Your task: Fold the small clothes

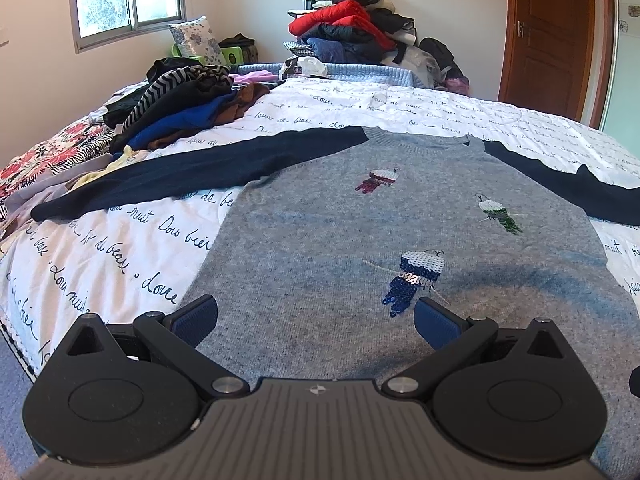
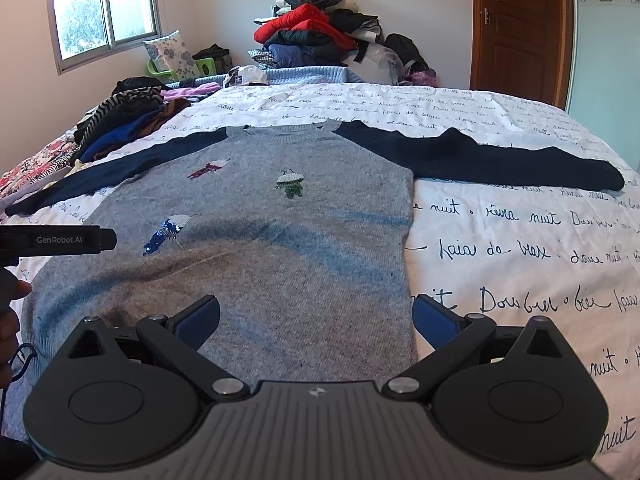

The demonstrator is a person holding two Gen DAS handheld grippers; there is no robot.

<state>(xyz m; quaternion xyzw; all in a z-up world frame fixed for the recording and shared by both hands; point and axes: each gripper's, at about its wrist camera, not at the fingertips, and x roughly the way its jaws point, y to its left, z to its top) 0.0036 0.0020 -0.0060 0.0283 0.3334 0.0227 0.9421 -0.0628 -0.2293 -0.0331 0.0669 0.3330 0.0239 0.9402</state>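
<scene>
A grey knit sweater with navy sleeves and sequin figures lies flat, face up, on the bed, sleeves spread out to both sides. It also shows in the right wrist view. My left gripper is open and empty, above the sweater's lower left part. My right gripper is open and empty, above the sweater's lower right edge. The left gripper's body shows at the left of the right wrist view.
The bed has a white cover with script writing. A heap of mixed clothes lies at the far left of the bed. A tall pile of clothes stands behind the bed. A wooden door is at the right.
</scene>
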